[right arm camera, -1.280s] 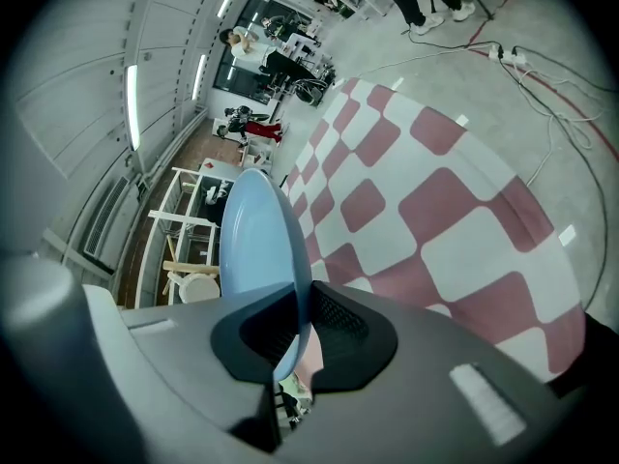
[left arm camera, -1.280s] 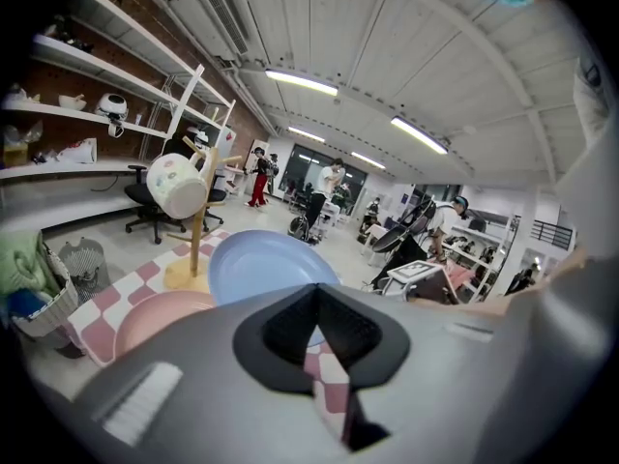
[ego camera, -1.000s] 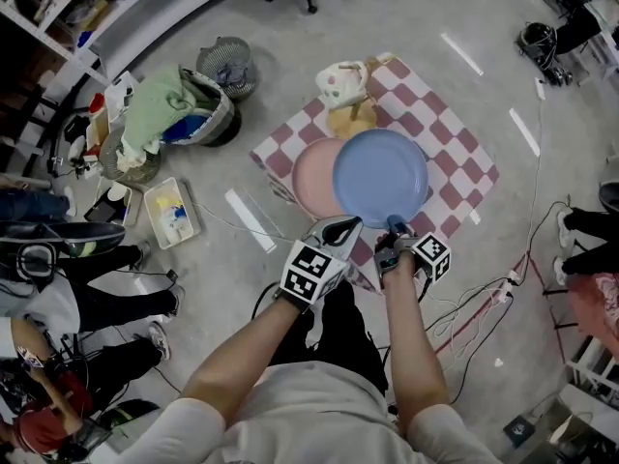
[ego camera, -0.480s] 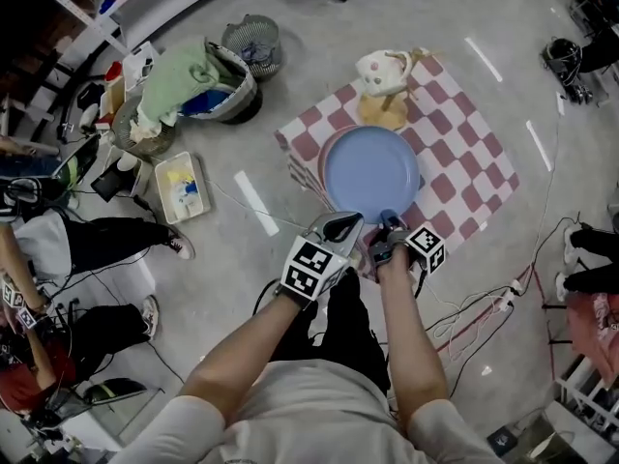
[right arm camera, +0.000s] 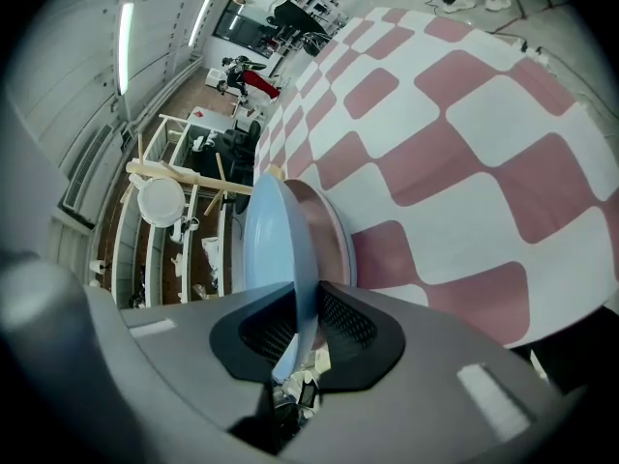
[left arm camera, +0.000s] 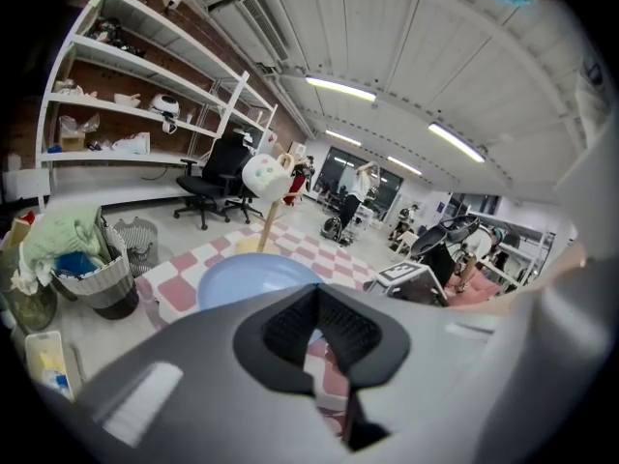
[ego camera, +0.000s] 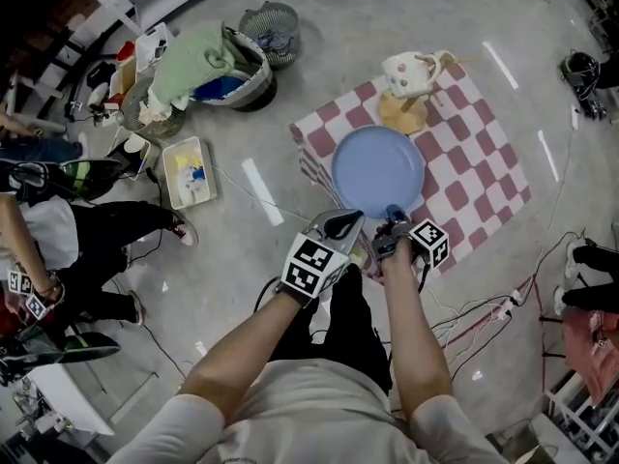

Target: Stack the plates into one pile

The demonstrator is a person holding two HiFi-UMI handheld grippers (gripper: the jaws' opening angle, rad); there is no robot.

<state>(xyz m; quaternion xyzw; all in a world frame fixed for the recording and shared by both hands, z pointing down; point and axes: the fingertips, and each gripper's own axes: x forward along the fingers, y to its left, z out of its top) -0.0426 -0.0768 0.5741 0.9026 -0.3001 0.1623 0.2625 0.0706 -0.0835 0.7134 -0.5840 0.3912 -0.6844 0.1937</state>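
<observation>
A blue plate lies over the red-and-white checked cloth. My right gripper is shut on its near rim. In the right gripper view the blue plate shows edge-on between the jaws of my right gripper. The pink plate sits right beneath it; the head view hides the pink one. My left gripper hovers just left of the right one, off the cloth's near edge, shut with nothing in it. In the left gripper view, the blue plate is ahead of my left gripper.
A white mug-like object on a wooden stand sits at the cloth's far side. On the floor to the left are a laundry basket, a wire basket and a small tray. People stand at the far left. Cables run on the right.
The blue plate, held by my right gripper, has slid left over the pink plate and now covers it. My left gripper has stayed beside it.
</observation>
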